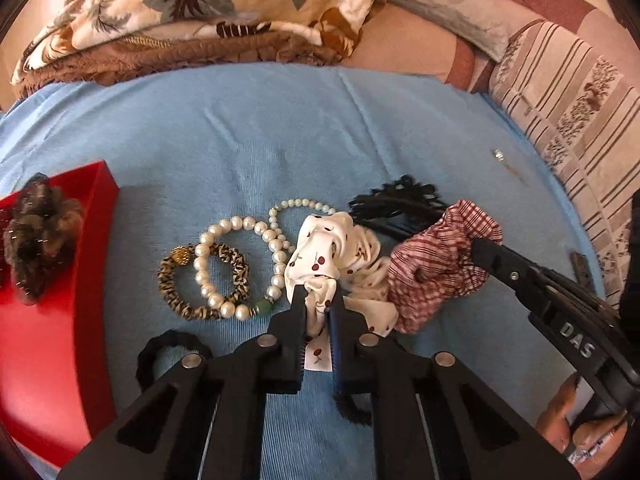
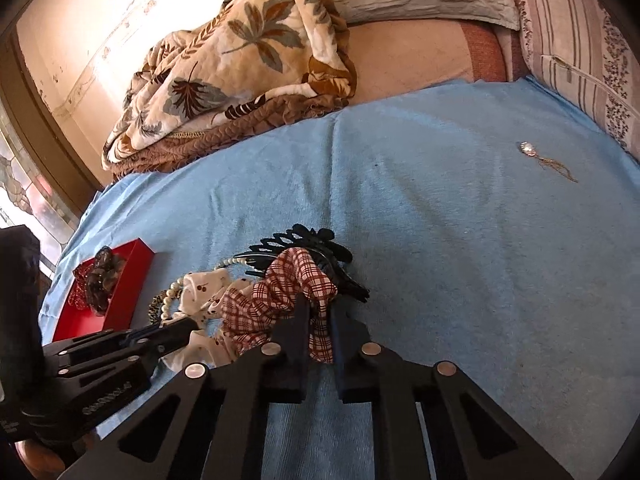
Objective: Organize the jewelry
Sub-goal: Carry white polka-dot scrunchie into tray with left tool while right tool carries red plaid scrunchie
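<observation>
My left gripper [image 1: 318, 300] is shut on a white cherry-print scrunchie [image 1: 332, 258], which also shows in the right wrist view [image 2: 202, 286]. My right gripper [image 2: 320, 308] is shut on a red plaid scrunchie [image 2: 276, 300], seen in the left wrist view too [image 1: 432, 270]; the two scrunchies touch. Left of them lie pearl bracelets [image 1: 224, 272] and a leopard-print band [image 1: 176, 280]. A black hair clip [image 1: 400, 200] lies behind. A red box [image 1: 52, 344] at left holds a brown scrunchie [image 1: 38, 240].
All lies on a blue cloth [image 2: 440, 240] over a bed. A small earring with a chain [image 2: 528, 150] lies far right. A black hair tie [image 1: 168, 352] lies near my left gripper. A floral blanket [image 2: 240, 60] and pillows [image 2: 580, 48] are behind.
</observation>
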`<state>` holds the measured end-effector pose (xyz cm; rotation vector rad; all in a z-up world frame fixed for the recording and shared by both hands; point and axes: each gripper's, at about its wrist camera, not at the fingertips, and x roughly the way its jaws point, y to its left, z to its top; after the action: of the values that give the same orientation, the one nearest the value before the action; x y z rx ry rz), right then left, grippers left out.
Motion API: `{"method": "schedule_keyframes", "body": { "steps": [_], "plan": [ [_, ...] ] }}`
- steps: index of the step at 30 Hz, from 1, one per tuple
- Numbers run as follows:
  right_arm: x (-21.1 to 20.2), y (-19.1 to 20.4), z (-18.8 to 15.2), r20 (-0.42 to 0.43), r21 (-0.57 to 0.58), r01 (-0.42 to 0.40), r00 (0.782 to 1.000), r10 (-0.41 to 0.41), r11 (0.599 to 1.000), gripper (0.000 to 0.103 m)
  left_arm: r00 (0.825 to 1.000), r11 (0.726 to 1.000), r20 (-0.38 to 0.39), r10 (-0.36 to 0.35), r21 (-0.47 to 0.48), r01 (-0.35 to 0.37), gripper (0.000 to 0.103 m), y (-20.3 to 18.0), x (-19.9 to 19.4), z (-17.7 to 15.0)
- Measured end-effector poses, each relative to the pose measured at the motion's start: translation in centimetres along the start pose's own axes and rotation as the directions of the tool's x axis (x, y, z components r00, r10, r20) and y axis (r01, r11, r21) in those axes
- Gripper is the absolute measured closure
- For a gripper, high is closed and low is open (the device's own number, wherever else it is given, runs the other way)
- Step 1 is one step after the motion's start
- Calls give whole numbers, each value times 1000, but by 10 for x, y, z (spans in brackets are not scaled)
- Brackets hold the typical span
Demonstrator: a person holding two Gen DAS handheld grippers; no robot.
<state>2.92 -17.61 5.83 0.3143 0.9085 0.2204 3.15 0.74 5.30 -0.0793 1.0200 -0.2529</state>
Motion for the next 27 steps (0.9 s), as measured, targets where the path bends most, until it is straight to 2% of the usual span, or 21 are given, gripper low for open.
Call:
{"method": "schedule_keyframes", "body": {
  "steps": [8,14,20,23,27],
  "plan": [
    [-46,10,0,75,-38,13,997,-10,999,97,994,999,105,-36,6,35,94,-2,-70,-14],
    [-82,29,2,123,-84,-6,992,17,996,97,985,998,173,-25,-57,35,94,30,-121,-31],
    [-98,63,-2,127,-148,-36,990,55,988,97,975,983,190,112,-167,-81,94,98,-152,-55],
    [-96,89,-6,107,-191,-66,990,87,979,97,968,959,175,180,-250,-133,94,140,-163,-66],
    [-87,129,-13,72,-257,-102,990,124,961,97,957,930,157,245,-316,-186,94,180,-171,-77]
  ]
}}
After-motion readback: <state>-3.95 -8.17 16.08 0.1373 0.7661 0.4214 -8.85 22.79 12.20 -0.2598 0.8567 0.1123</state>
